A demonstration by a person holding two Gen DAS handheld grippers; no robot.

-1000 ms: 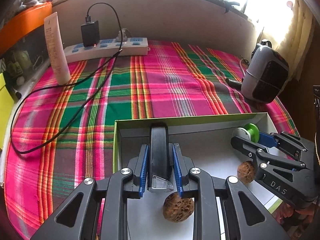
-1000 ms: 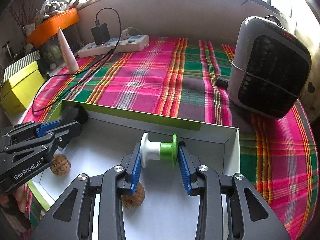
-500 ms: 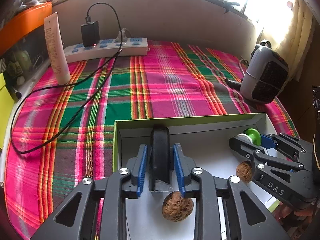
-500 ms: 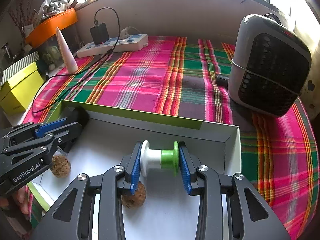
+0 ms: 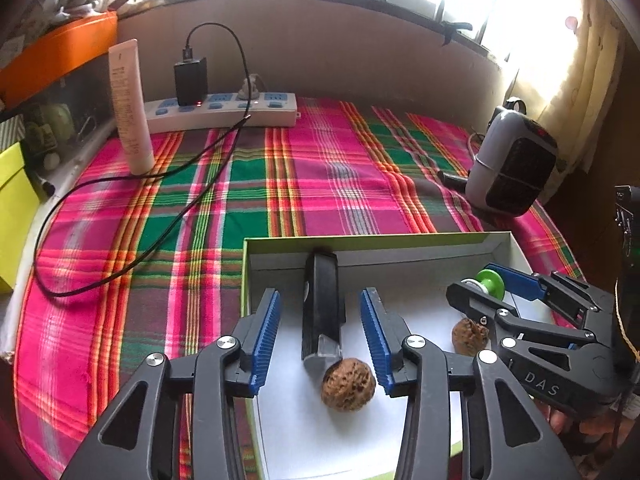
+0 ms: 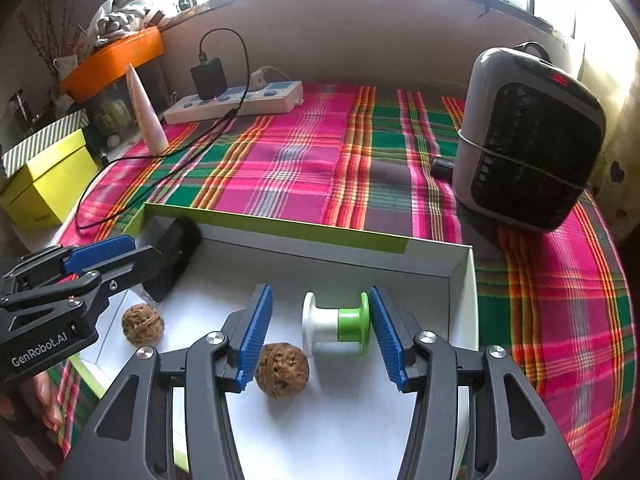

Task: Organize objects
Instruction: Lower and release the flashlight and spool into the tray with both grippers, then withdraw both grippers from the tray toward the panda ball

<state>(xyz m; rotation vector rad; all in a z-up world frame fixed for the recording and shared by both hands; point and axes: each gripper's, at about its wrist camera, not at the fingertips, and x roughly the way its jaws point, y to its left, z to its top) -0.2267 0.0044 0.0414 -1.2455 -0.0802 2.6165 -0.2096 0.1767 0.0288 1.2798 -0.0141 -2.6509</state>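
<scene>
Lying freed: black clip [image 5: 322, 312], white-green spool [image 6: 336, 325] | both grippers just opened

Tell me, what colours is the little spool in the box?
The small plastic spool is half white, half green, clearest in the right wrist view.

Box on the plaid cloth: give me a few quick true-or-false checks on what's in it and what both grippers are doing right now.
1. Two walnuts lie in the box. True.
2. The left gripper is clamped on the black case. False: its jaws have just been opening and stand clear of the case on both sides.
3. The spool lies on the box floor between the right gripper's jaws. True; those jaws have just been opening too.
4. The spool is red and white. False: green and white.
5. The heater sits inside the box. False: on the cloth beyond it.
</scene>
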